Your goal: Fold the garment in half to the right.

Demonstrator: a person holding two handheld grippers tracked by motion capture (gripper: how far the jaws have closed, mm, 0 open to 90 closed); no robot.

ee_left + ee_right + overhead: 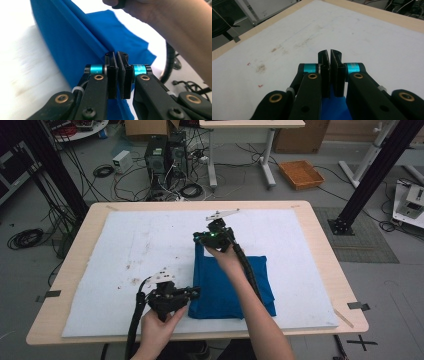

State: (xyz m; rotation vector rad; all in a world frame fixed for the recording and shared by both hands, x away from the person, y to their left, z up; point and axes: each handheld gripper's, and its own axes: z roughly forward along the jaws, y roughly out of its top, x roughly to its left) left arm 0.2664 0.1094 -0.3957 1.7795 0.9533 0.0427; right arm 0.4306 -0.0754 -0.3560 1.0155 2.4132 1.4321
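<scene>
Nearest the person, the left gripper [192, 293] sits at about seven o'clock on the table [320, 250], held in the left hand [157, 327] with its cable trailing back off the near edge. Its jaws point toward three o'clock and are pinched together on the near left corner of the blue cloth [232, 287]. In the left gripper view the left gripper [117, 53] has a thin fold of cloth [72, 45] squeezed between its jaws, and the fabric rises from there as a taut ridge running away toward eleven o'clock (so that edge is lifted off the surface).

The cloth itself lies folded, a rough rectangle just right of the table's middle, on a white mat [125, 250] that covers most of the tabletop. The mat carries a few brown stains at around eight o'clock.

Farther out, the right forearm reaches across the cloth toward twelve o'clock, and the right hand [222, 255] holds the right gripper [200, 238] at the cloth's far left corner. In the right gripper view the right gripper [329, 53] has its jaws closed to a slit, with blue cloth [333, 107] caught low between them; beyond its tips lies bare mat [362, 37], then the table's wooden edge [387, 17].

Past the table, the floor holds cables, computer towers [165, 155] and an orange tray [301, 174] at about one o'clock.
</scene>
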